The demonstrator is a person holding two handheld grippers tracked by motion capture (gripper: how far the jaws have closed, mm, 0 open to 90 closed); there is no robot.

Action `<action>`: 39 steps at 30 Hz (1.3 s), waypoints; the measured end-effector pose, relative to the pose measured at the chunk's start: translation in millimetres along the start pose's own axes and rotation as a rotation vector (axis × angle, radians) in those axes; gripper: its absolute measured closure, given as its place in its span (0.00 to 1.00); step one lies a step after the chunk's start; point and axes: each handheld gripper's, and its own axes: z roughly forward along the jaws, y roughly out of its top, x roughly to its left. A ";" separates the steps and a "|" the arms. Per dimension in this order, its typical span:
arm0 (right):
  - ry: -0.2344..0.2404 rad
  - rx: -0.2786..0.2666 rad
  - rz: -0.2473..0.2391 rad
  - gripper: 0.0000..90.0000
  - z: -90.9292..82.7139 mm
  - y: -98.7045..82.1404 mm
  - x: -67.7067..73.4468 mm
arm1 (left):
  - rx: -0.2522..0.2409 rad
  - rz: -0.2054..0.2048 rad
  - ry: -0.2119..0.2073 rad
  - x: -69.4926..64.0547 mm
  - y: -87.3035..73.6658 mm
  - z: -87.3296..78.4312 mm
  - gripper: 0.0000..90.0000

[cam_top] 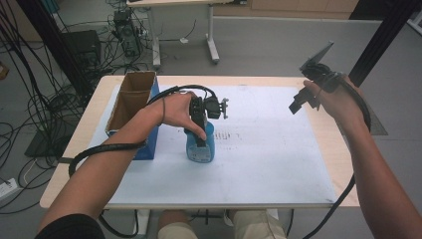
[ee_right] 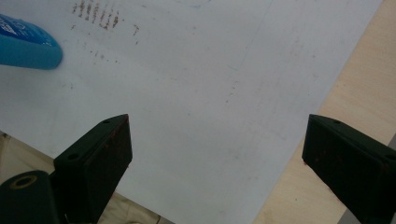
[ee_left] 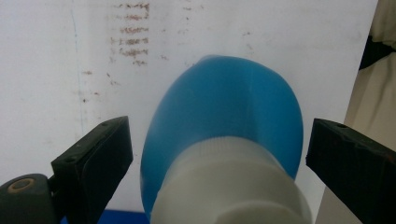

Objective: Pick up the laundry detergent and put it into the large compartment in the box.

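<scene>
A blue bottle (cam_top: 206, 149) with a white cap stands on the white paper sheet (cam_top: 268, 149) near the table's middle. My left gripper (cam_top: 201, 139) points down over it. In the left gripper view the white cap (ee_left: 229, 186) and blue body (ee_left: 224, 107) sit between the open jaws of the left gripper (ee_left: 217, 140), with a gap on each side. My right gripper (cam_top: 298, 104) is held in the air over the table's far right, open, nothing between its jaws (ee_right: 215, 140). The bottle (ee_right: 25, 44) shows at the right gripper view's top left.
An open cardboard box (cam_top: 132, 97) with a blue side stands at the left of the paper, beside the left forearm. The wooden table edge (ee_right: 355, 107) runs along the right of the paper. Faint brown marks (cam_top: 229, 135) dot the sheet behind the bottle.
</scene>
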 end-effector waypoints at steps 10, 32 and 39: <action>-0.001 -0.002 0.001 0.09 -0.4 -0.5 -0.4 | -0.002 0.006 0.002 0.1 -0.3 1.7 0.11; 0.000 -0.001 -0.003 0.09 2.8 1.1 -1.8 | -0.002 0.010 0.005 1.4 -0.7 4.5 0.14; -0.002 -0.003 -0.005 0.09 2.5 0.9 -0.8 | -0.003 0.011 0.005 0.9 -1.0 3.8 0.16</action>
